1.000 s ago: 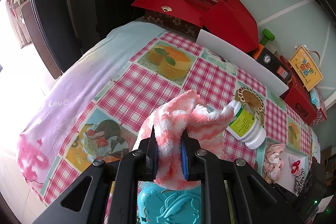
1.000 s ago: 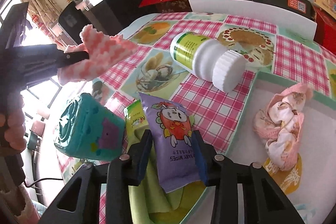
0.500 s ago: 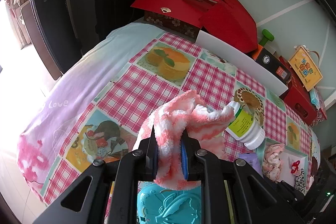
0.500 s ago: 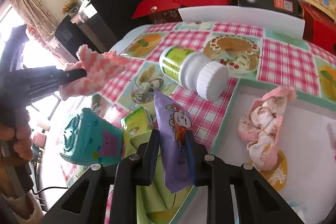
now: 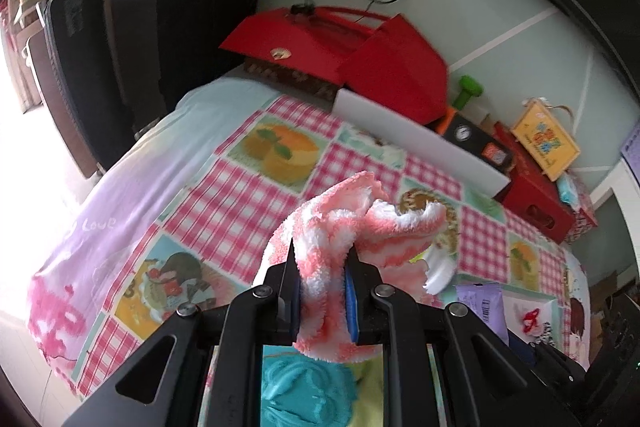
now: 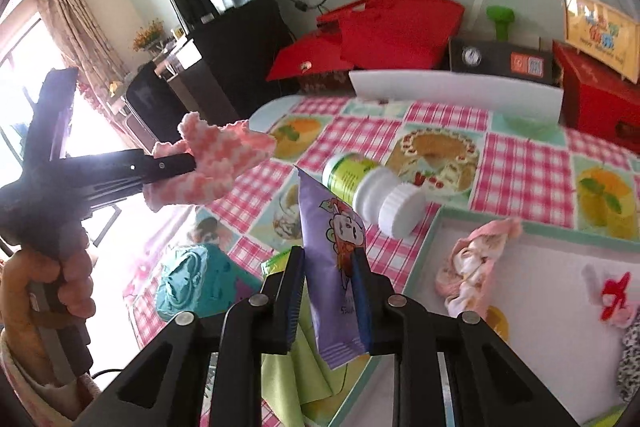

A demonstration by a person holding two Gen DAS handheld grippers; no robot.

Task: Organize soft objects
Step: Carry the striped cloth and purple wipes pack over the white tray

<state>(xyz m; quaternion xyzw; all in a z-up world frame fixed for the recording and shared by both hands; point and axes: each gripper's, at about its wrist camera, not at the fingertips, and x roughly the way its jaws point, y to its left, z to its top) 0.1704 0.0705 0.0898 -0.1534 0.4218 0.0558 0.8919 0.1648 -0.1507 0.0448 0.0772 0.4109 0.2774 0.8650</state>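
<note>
My left gripper [image 5: 320, 287] is shut on a fluffy pink-and-white cloth [image 5: 352, 227] and holds it in the air above the checked tablecloth [image 5: 240, 203]. The cloth also shows in the right wrist view [image 6: 212, 163], at the left gripper's tip [image 6: 192, 161]. My right gripper [image 6: 328, 279] is shut on a purple wet-wipes pack [image 6: 336, 267], lifted upright off the table. A white tray with a mint rim [image 6: 532, 227] at the right holds a pink bundled cloth [image 6: 476, 267] and a small red-and-white soft item [image 6: 612, 299].
A white bottle with a green label [image 6: 376, 191] lies on its side by the tray. A teal toy box [image 6: 188, 279] and a green cloth [image 6: 296, 379] lie below the grippers. Red boxes [image 6: 384, 27] and a white board [image 6: 456, 91] line the back edge.
My right gripper has closed on the purple pack and lifted it up off the table. My left gripper, still holding the pink-and-white cloth, has risen a little.
</note>
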